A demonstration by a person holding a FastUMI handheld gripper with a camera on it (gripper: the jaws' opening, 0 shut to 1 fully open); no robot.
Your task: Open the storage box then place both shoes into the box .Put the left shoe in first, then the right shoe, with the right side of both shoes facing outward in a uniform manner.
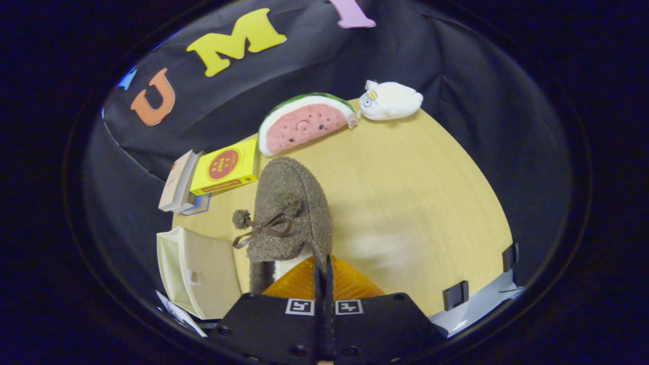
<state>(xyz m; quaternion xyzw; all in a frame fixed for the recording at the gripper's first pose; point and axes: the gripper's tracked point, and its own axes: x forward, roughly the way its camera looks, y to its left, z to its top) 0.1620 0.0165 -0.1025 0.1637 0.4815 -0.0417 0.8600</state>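
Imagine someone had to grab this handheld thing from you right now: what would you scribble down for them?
Gripper: fingers pressed together on the heel edge of the brown fuzzy shoe, which hangs lifted just ahead of them, toe pointing away, bow with pompoms on top.
Storage box: cream, beside the fingers on the wooden table, on the same side as the books.
Beyond the shoe: watermelon plush and white plush at the far edge of the table.
Done: one shoe picked up. I cannot tell which shoe it is, or whether the box is open.
Left: set this shoe in the box, then the other shoe, right sides facing outward.
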